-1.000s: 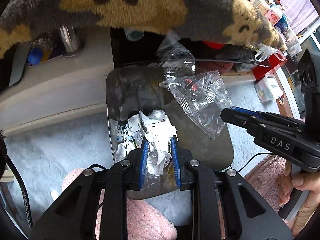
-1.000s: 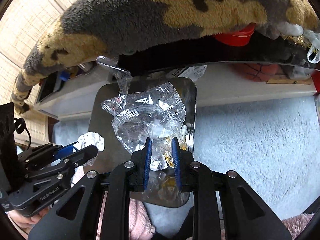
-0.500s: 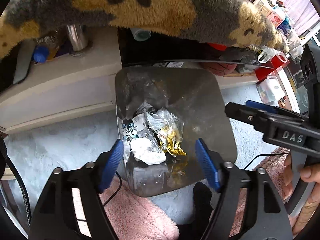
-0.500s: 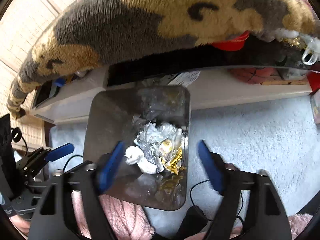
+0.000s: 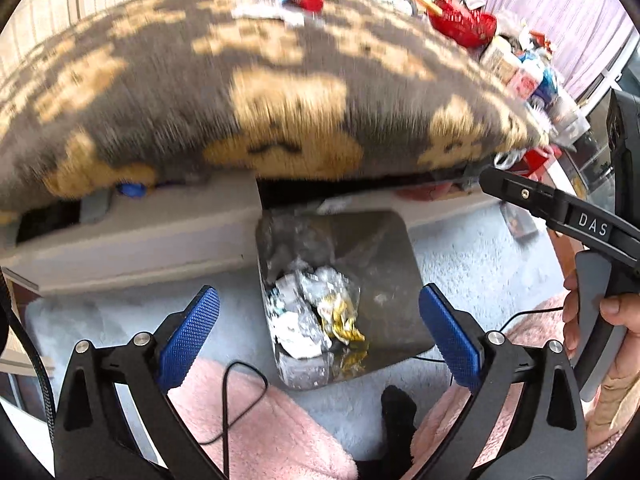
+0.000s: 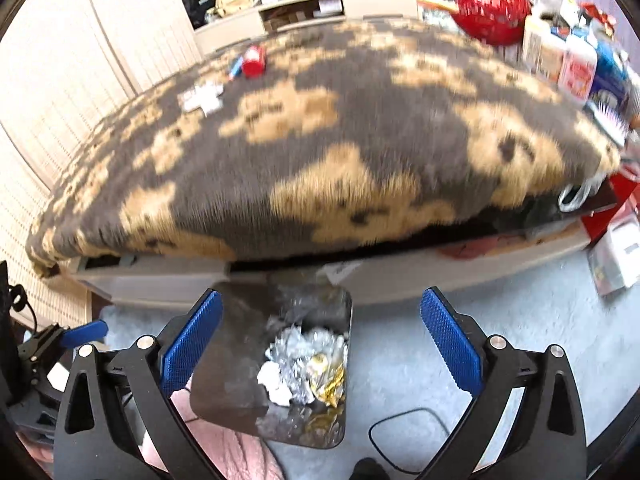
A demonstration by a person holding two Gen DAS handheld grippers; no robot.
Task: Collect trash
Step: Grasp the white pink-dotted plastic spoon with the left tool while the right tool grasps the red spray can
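A metal trash bin [image 5: 394,264] stands on the pale carpet in front of the bed; it also shows in the right wrist view [image 6: 228,364]. Inside lie crumpled paper, clear plastic and gold foil trash [image 5: 320,316], which the right wrist view [image 6: 308,368] shows too. My left gripper [image 5: 320,332] is open and empty above the bin. My right gripper [image 6: 320,344] is open and empty, higher over the bin; it also shows in the left wrist view [image 5: 552,208]. On the blanket lie a white wrapper [image 6: 202,98] and a red item [image 6: 254,60].
A grey-and-tan fleece blanket [image 6: 320,140] covers the bed. A red basket [image 6: 490,12] and boxes [image 6: 576,64] crowd the right side. A black cable [image 6: 404,428] lies on the carpet. Pink fluffy fabric [image 5: 256,432] is below the grippers.
Both grippers opened and dropped the crumpled paper and the clear plastic bag into the bin. Both then rose, so the top of the bed came into view.
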